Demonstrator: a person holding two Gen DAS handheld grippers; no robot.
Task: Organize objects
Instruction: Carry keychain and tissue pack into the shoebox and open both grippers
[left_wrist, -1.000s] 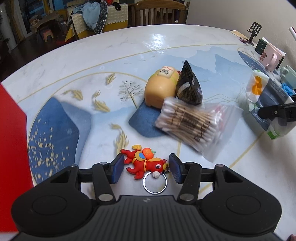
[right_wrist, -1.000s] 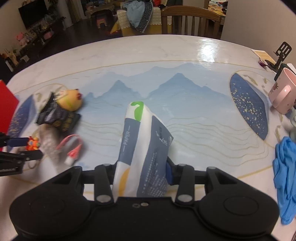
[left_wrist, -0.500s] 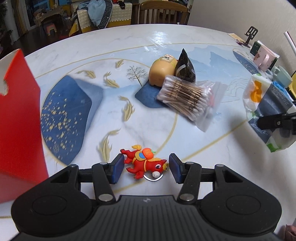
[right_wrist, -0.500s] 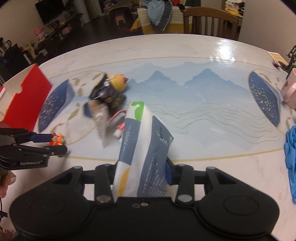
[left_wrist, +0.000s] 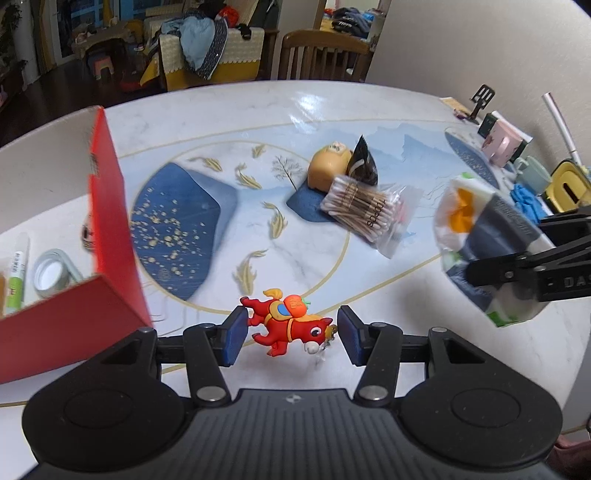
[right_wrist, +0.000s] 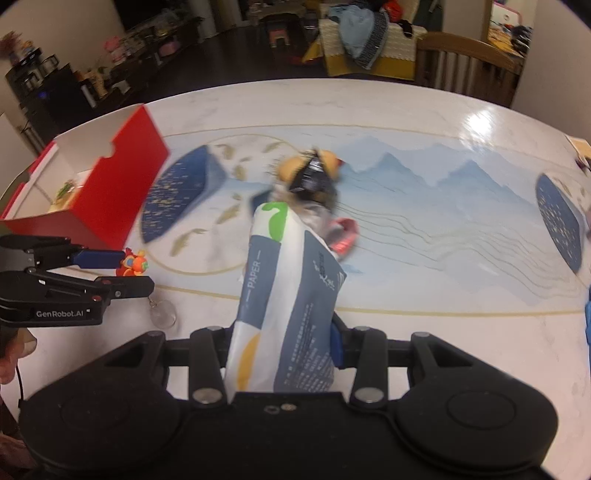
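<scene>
1. Here, a red horse keychain (left_wrist: 291, 326) is clamped between the pads of the left hand-held gripper (left_wrist: 290, 334), above the tabletop (left_wrist: 369, 280).
2. A tissue pack (right_wrist: 288, 314) is clamped in the right hand-held gripper (right_wrist: 282, 350).
3. A red box (left_wrist: 110, 229) is seen at nine o'clock.

I see a glossy, smooth table (left_wrist: 332, 103), a rubbery matt keychain horse (left_wrist: 290, 326), a crinkly plastic-wrapped tissue pack (right_wrist: 288, 306), a matt cardboard box (left_wrist: 110, 221) and clear plastic around cotton swabs (left_wrist: 364, 210).
</scene>
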